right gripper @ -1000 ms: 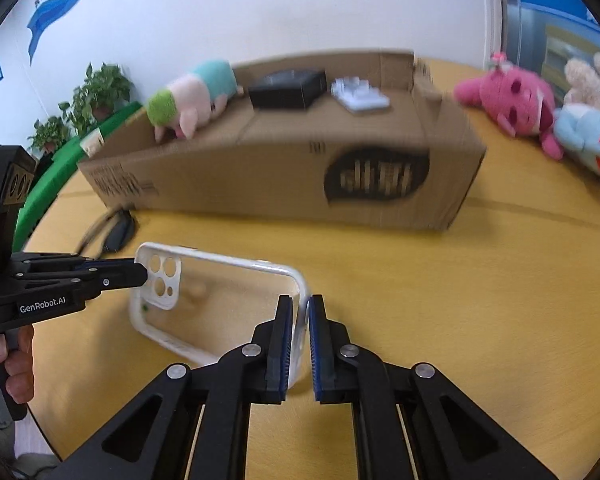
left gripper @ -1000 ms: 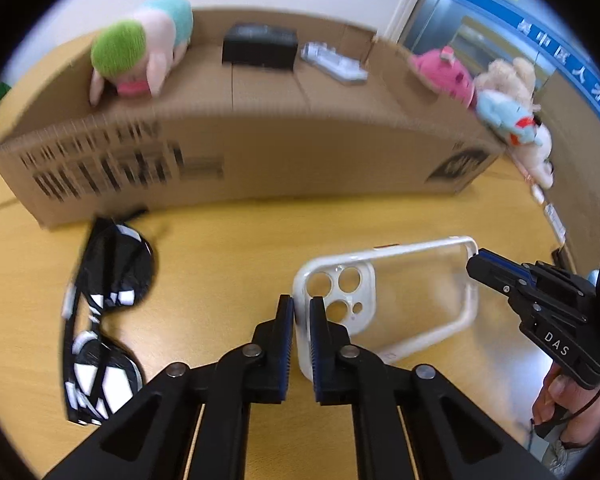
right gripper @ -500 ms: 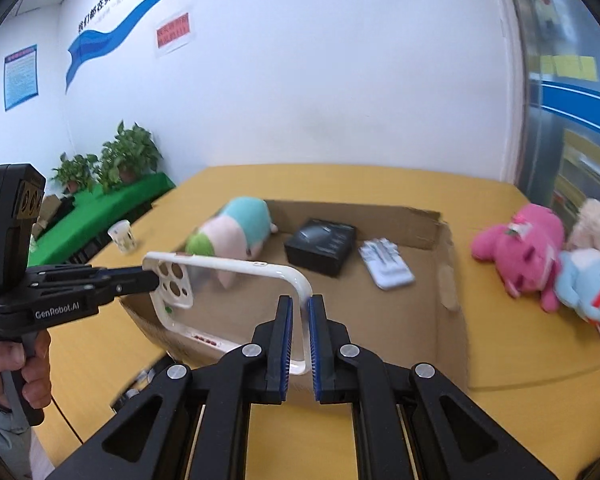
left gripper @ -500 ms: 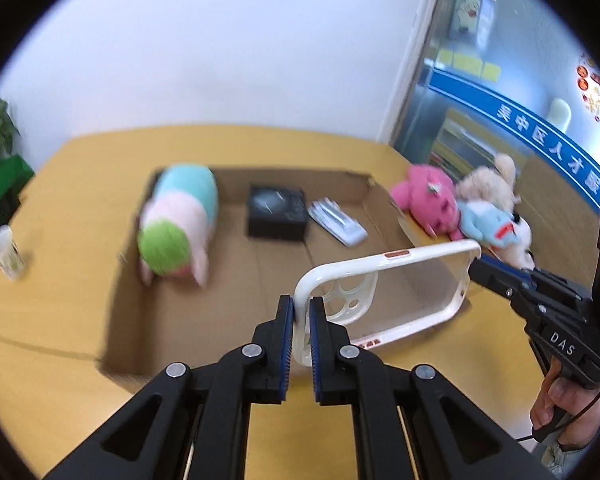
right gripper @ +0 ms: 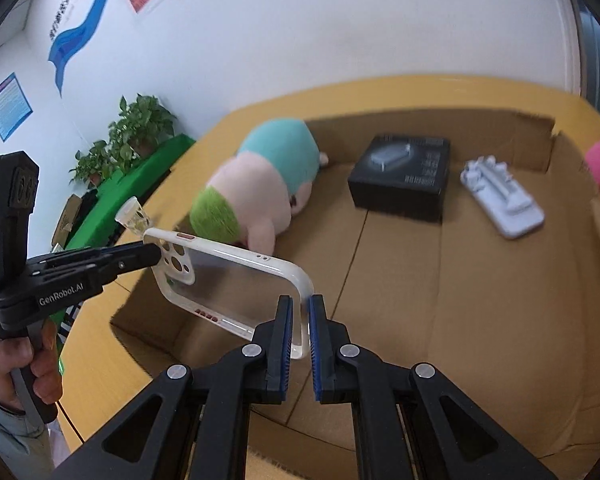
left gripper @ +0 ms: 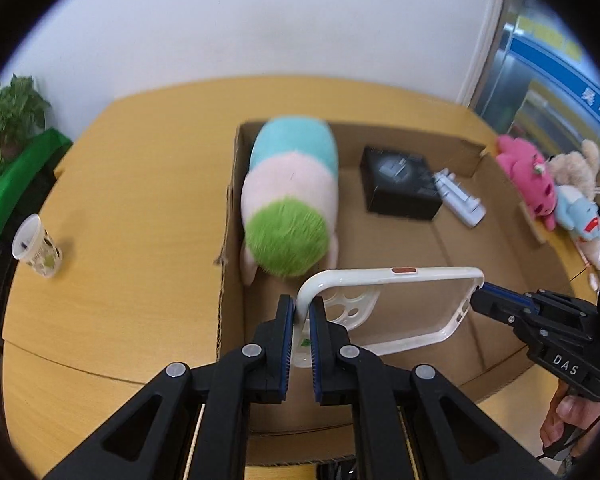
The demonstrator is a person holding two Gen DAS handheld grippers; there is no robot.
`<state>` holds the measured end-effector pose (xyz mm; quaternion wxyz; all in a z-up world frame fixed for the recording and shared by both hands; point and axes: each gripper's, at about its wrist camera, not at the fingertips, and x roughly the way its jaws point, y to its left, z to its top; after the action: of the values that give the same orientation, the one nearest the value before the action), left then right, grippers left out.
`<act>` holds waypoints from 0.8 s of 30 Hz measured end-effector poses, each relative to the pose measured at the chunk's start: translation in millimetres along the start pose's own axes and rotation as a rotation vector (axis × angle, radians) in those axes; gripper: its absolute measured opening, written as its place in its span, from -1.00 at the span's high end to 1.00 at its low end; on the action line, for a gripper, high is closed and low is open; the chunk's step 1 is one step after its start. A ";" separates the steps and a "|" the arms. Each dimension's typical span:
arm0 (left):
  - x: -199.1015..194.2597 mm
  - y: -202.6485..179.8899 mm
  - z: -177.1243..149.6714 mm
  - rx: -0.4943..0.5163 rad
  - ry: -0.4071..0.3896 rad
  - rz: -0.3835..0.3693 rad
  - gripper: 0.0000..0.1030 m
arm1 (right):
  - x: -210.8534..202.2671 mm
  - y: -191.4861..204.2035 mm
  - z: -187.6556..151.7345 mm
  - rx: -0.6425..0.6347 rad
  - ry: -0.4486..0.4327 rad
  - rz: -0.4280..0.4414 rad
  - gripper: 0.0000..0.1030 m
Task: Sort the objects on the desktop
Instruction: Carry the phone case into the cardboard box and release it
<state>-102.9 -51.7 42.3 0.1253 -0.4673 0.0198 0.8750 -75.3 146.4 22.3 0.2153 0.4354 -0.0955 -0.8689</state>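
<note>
Inside cardboard box (right gripper: 480, 280): plush (right gripper: 260, 184), black case (right gripper: 400, 176).

You get bright, even room light with soft shadows. The plush toy (left gripper: 290, 216) looks blurry, and black round edges bend both pictures.

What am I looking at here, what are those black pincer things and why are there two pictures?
Those are two handheld gripping tools, one in each of a person's hands, each with a camera looking along its fingers. One picture comes from the left tool, the other from the right tool. Together they hold a clear phone case by opposite ends, above an open cardboard box on a wooden table. Inside the box lie a plush toy, a black box and a pale grey model. A plastic cup stands on the table.
</note>
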 end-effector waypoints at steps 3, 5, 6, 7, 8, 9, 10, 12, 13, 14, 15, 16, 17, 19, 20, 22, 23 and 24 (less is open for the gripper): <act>26.1 1.5 -6.4 0.019 0.075 0.036 0.86 | 22.7 -8.0 -4.2 0.030 0.071 0.006 0.86; 40.2 2.6 -10.8 0.019 0.127 0.057 0.86 | 35.4 -10.2 -4.4 0.041 0.121 0.008 0.86; 45.8 4.1 -13.2 0.017 0.151 0.068 0.86 | 40.3 -9.9 -4.0 0.043 0.138 0.008 0.85; 48.8 3.3 -14.2 0.025 0.159 0.085 0.87 | 45.8 -9.4 -3.4 0.045 0.162 0.004 0.84; 49.6 1.0 -13.8 0.040 0.165 0.104 0.87 | 51.0 -9.0 -2.6 0.046 0.180 -0.002 0.83; 50.4 -0.4 -12.9 0.042 0.174 0.113 0.87 | 54.9 -9.4 -1.0 0.046 0.189 -0.011 0.83; 51.8 -1.4 -11.6 0.044 0.184 0.124 0.86 | 57.8 -10.3 -0.8 0.049 0.200 -0.016 0.83; 55.3 -2.8 -9.7 0.057 0.206 0.153 0.86 | 59.4 -12.0 -0.1 0.070 0.209 -0.001 0.83; 56.3 -4.5 -8.7 0.061 0.214 0.162 0.86 | 60.0 -12.2 -0.7 0.072 0.213 -0.002 0.82; 57.1 -6.4 -8.3 0.067 0.223 0.169 0.86 | 60.5 -11.7 -1.8 0.070 0.220 -0.008 0.80; 58.0 -7.8 -8.4 0.072 0.230 0.179 0.86 | 60.3 -11.2 -3.0 0.071 0.227 -0.010 0.80; 59.2 -8.7 -7.7 0.071 0.234 0.187 0.86 | 59.4 -11.0 -4.5 0.076 0.228 -0.004 0.80; 58.8 -8.7 -7.6 0.070 0.237 0.190 0.86 | 57.5 -10.9 -5.8 0.080 0.222 0.002 0.80; 53.7 -7.0 -7.8 0.057 0.232 0.180 0.81 | 50.8 -12.3 -6.9 0.088 0.199 -0.005 0.57; 49.2 -6.5 -6.0 0.050 0.217 0.176 0.79 | 41.4 -12.8 -7.7 0.092 0.168 -0.026 0.46; 32.4 -7.3 -6.0 0.049 0.165 0.174 0.76 | 17.5 -10.3 -9.4 0.071 0.094 -0.051 -0.03; 17.9 -8.5 -7.1 0.052 0.119 0.173 0.71 | 1.7 -7.6 -11.7 0.049 0.051 -0.070 -0.15; 3.7 -10.5 -8.8 0.054 0.072 0.171 0.67 | -13.0 -4.7 -14.7 0.035 0.014 -0.097 -0.35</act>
<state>-95.2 -42.1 35.1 0.0622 -0.4916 0.0878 0.8642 -58.1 156.8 21.1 0.1658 0.4491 -0.0877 -0.8736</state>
